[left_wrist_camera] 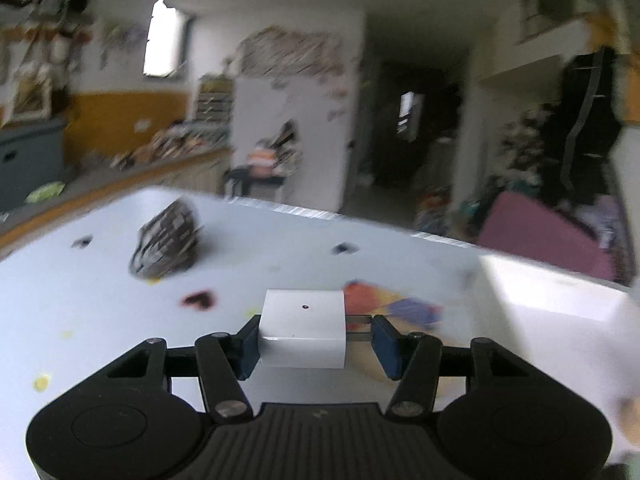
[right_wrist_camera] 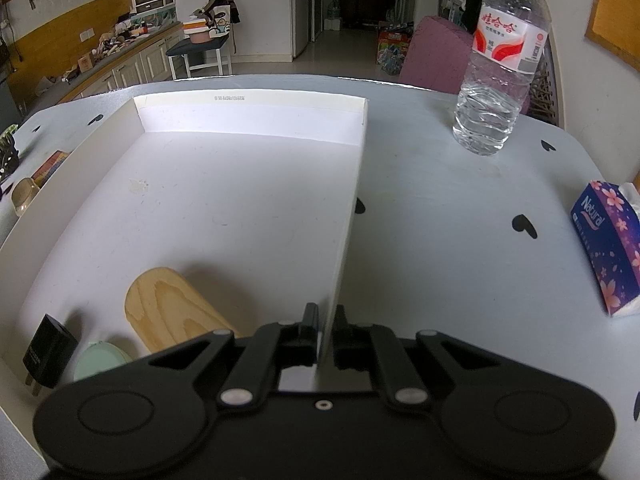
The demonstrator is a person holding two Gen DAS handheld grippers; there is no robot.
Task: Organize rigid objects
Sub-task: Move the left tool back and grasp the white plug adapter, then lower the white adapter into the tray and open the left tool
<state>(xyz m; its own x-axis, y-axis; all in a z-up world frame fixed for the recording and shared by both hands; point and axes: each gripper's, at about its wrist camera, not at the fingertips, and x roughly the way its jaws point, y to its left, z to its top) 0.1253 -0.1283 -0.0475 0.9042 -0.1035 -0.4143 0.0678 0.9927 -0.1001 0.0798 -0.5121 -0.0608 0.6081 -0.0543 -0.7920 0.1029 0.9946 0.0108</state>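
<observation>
While "Natural" reads on your tissue pack [right_wrist_camera: 606,240], left claw [left_wrist_camera: 316,338] grips a white plug [left_wrist_camera: 303,330] by block and prongs, right claw [right_wrist_camera: 323,332] pinched tight on the box wall [right_wrist_camera: 346,216].

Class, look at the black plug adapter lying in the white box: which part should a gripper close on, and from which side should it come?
Grip the black plug adapter across its flat body, coming from above. It lies in the white box corner, close to the wall and the mint-green lid, so a sideways approach looks blocked; its prongs at the near end seem too thin.
</observation>
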